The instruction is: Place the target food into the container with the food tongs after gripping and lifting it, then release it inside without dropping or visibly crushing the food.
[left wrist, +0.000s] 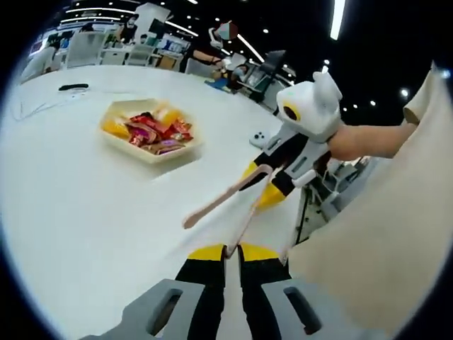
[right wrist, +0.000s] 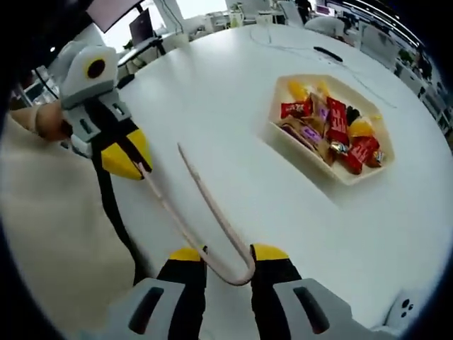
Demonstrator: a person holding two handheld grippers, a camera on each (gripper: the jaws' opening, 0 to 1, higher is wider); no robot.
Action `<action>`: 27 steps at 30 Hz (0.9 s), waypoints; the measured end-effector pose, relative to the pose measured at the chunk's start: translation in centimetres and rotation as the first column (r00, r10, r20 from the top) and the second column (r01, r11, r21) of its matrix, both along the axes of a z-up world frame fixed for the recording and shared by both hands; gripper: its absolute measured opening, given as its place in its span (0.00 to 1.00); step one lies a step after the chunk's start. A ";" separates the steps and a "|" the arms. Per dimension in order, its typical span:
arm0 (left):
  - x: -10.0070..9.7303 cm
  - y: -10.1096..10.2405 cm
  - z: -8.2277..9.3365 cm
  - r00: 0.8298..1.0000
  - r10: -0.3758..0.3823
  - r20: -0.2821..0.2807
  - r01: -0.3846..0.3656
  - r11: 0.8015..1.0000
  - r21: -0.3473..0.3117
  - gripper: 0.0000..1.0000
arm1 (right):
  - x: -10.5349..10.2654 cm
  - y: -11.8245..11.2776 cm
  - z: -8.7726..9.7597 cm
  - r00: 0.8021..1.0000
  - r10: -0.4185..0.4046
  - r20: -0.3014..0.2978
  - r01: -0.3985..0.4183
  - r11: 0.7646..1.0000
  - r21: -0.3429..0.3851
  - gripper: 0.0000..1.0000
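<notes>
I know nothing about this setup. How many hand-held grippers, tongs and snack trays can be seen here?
Grippers: 2, the left gripper and the right gripper
Tongs: 1, pink, held between both grippers
Snack tray: 1, holding wrapped snacks
Total: 4

From my left gripper (left wrist: 232,249) I see its yellow-tipped jaws close together over the white table (left wrist: 85,205). The right gripper (left wrist: 265,185) comes in from the right, holding pink food tongs (left wrist: 219,202) whose arms point toward me. Well beyond sits a cream tray (left wrist: 150,132) of wrapped snacks (left wrist: 157,131).
</notes>
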State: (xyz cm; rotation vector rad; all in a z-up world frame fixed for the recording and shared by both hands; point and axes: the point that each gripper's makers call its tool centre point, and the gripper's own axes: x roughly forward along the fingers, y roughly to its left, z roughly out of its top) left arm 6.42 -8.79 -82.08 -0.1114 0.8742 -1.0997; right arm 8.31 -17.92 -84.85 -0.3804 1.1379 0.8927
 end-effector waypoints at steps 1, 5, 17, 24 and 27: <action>-0.1 0.0 -0.2 1.000 -0.002 -0.001 0.002 1.000 0.008 0.04 | 0.0 0.0 -0.1 1.000 0.001 -0.001 -0.001 1.000 -0.009 0.23; -0.1 0.0 -0.5 1.000 -0.001 0.006 0.001 1.000 0.028 0.05 | 0.0 -0.3 -0.4 1.000 -0.002 -0.003 0.002 1.000 -0.030 0.23; 0.5 0.0 -1.2 1.000 0.024 0.003 -0.024 0.998 0.062 0.05 | 0.0 -0.6 -1.0 0.998 -0.039 -0.047 0.036 0.998 -0.052 0.23; 0.6 0.2 -1.9 0.999 0.043 -0.014 -0.042 0.997 0.068 0.06 | 0.1 -0.5 -1.2 0.999 -0.017 -0.051 0.012 0.996 -0.087 0.23; 0.6 0.3 -2.0 0.999 0.050 -0.013 -0.049 0.996 0.071 0.06 | 0.2 -0.3 -1.4 0.999 -0.014 -0.051 0.009 0.995 -0.096 0.23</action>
